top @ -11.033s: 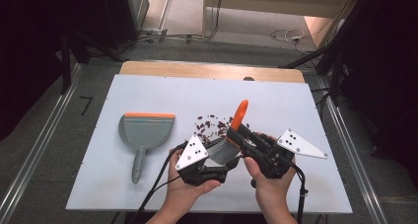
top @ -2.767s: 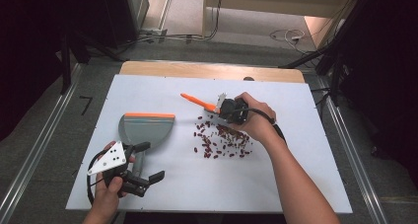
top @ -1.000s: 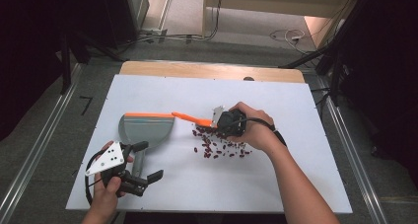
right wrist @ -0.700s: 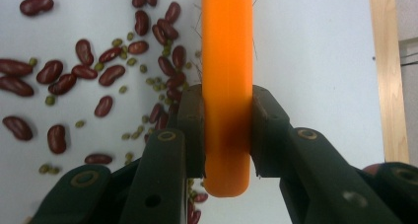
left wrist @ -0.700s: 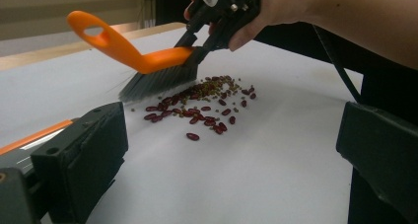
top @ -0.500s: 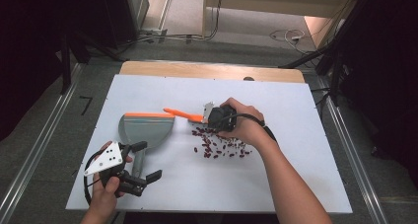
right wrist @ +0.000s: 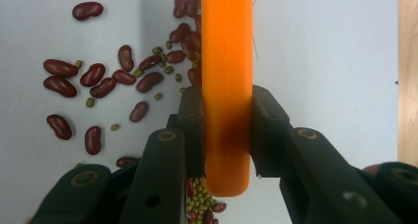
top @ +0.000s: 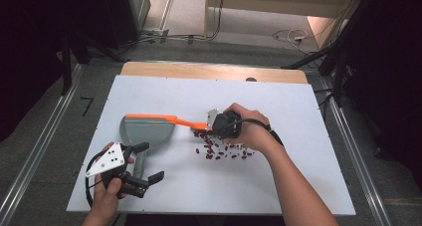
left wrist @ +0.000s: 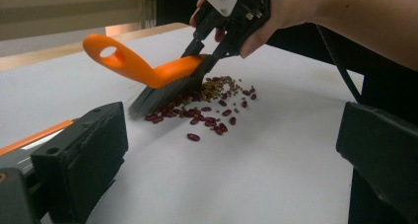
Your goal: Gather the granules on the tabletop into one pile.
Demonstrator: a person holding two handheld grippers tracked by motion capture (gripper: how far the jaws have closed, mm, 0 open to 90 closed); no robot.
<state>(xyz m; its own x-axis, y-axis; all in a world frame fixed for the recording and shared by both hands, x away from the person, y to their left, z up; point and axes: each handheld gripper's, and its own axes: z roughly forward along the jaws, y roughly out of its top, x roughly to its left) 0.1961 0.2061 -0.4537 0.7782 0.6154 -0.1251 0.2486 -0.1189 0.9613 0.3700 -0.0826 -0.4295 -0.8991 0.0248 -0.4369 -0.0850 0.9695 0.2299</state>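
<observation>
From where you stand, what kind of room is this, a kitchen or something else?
Probably a lab or recording workspace, not a kitchen: a bare white table between metal floor rails, loose cables on the floor, and a cabled hand-held gripper sweeping spilled beans with an orange brush.

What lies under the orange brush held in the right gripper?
Under the orange brush, red beans and small green beans lie on the white table. Any beans directly beneath its handle and bristles are covered.

A white table top [top: 308,176] with a wooden far edge [top: 199,70]; cables [top: 291,36] beyond.
</observation>
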